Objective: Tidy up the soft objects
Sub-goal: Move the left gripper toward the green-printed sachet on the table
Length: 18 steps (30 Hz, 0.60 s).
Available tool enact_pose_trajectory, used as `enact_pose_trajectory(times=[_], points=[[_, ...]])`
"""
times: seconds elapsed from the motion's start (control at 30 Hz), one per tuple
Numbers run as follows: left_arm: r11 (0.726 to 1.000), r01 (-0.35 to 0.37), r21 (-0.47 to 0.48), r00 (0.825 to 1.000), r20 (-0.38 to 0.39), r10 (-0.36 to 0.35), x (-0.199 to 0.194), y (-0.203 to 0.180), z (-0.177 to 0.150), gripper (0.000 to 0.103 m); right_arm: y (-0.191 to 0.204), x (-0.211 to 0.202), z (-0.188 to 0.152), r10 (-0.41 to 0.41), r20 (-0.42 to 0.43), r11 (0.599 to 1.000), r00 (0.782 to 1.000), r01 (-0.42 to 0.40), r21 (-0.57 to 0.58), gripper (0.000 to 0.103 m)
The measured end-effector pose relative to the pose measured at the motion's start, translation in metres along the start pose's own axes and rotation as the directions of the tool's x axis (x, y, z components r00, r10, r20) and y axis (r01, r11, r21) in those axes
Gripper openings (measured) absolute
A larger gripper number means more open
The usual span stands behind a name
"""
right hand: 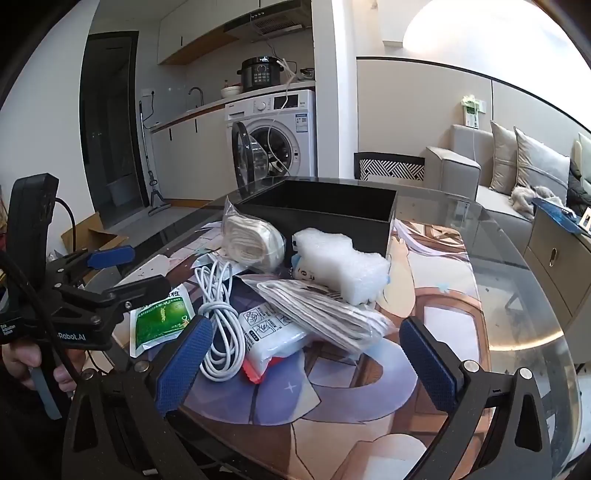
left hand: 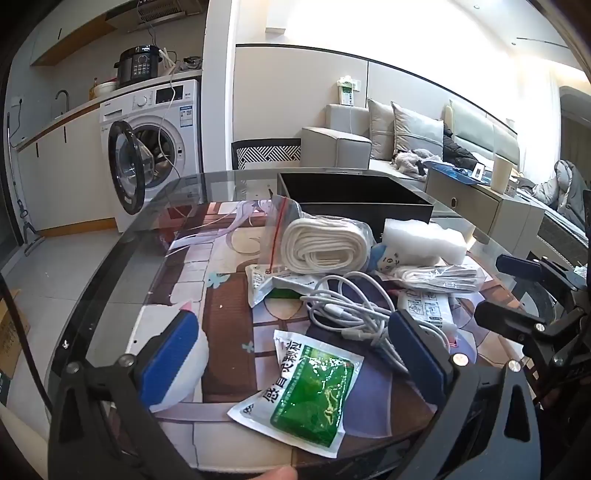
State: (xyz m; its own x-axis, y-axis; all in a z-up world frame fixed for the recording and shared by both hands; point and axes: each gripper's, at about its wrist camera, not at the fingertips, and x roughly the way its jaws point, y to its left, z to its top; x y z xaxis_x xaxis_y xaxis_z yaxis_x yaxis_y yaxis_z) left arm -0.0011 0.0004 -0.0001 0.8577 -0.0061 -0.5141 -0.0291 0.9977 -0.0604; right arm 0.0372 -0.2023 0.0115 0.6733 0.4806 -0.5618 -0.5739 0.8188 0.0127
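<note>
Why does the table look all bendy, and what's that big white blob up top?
Left wrist view: the fisheye lens curves the glass table edge, and window light washes out the top. Right wrist view: same bending, a glaring bright patch on the wall, dark corners.

A heap of soft goods on a glass desk (right hand: 517,280): bagged white rope coil (left hand: 325,245) at twelve o'clock before an open black box (right hand: 317,210), white foam block (right hand: 343,267) at two, tangled white cable (left hand: 351,310) centre, bagged cord bundle (right hand: 325,312) at three, green sachet (left hand: 306,395) lying flat at six.
</note>
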Motion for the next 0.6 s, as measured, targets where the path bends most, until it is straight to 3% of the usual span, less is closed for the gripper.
enact_pose_trajectory(times=[0.6], points=[[1.000, 0.011, 0.011, 1.000, -0.001, -0.011, -0.001, -0.004, -0.004, 0.103, -0.010, -0.008, -0.005, 0.022, 0.051, 0.998, 0.998, -0.024, 0.052, 0.103]])
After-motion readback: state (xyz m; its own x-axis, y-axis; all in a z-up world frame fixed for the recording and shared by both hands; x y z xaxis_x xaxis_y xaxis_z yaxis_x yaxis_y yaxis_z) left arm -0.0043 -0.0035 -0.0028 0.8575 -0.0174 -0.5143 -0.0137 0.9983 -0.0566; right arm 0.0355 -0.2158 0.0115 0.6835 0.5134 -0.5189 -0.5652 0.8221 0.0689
